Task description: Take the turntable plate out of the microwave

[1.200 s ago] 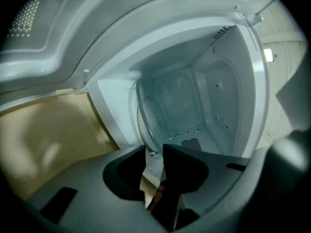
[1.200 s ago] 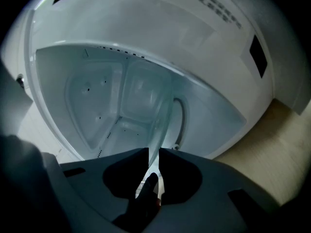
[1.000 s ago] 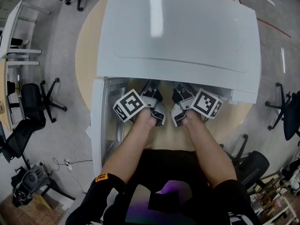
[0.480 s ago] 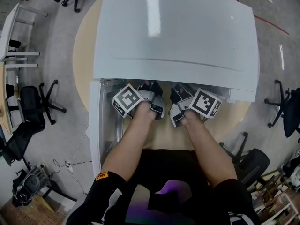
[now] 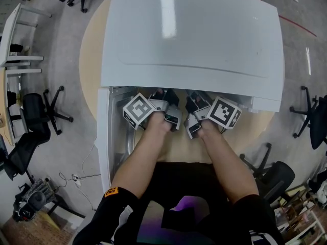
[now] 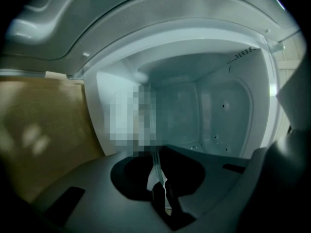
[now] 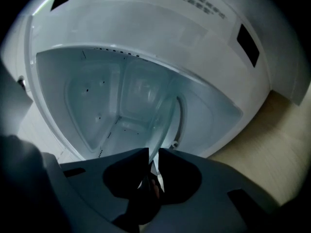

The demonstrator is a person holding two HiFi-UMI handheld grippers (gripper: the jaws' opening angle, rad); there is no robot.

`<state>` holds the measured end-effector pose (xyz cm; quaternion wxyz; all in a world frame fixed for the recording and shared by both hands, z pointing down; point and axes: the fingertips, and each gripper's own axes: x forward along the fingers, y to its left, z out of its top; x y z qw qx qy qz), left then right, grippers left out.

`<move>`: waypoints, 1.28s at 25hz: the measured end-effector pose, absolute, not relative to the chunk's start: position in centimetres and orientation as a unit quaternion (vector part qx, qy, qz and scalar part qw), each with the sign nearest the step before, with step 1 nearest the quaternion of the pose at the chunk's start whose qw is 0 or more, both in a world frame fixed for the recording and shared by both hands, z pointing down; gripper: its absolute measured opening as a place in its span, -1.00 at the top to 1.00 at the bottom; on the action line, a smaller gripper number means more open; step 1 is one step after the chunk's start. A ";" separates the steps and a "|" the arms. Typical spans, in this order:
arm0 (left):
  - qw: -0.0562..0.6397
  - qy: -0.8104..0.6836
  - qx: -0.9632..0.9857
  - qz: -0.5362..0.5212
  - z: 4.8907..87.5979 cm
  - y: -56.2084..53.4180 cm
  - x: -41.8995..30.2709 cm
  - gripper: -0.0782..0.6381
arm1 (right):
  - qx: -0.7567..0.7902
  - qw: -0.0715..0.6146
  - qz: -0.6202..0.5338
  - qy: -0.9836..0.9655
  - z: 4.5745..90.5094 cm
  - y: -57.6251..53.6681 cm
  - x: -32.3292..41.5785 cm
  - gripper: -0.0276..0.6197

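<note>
Plate [image 7: 163, 123] pinched at two points inside microwave [image 5: 194, 29].
Left gripper [image 6: 160, 188] and right gripper [image 7: 151, 171] each clench its rim, likely to keep it level.

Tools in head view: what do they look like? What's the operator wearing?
Left tool and right tool: dark grey bodies with silver parts, each carrying a white cube with black square markers. Black short sleeves; orange tag on the left one.
</note>
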<state>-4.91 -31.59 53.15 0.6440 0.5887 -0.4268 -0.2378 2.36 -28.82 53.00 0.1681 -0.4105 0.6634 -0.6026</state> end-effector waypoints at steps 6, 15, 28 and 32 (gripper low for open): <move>0.647 -0.425 0.586 -0.238 53.0 -31.6 -5.1 0.55 | -0.405 0.179 -0.605 0.662 53.0 -29.1 2.1 0.70; 0.652 -0.422 0.587 -0.230 52.8 -31.1 -5.2 0.55 | -0.404 0.200 -0.602 0.659 53.0 -30.1 1.9 0.70; 0.651 -0.418 0.591 -0.229 53.1 -31.2 -5.2 0.55 | -0.401 0.205 -0.601 0.661 53.3 -30.9 1.8 0.69; 0.650 -0.411 0.595 -0.232 52.8 -31.1 -5.4 0.55 | -0.409 0.200 -0.600 0.658 54.2 -30.8 1.9 0.69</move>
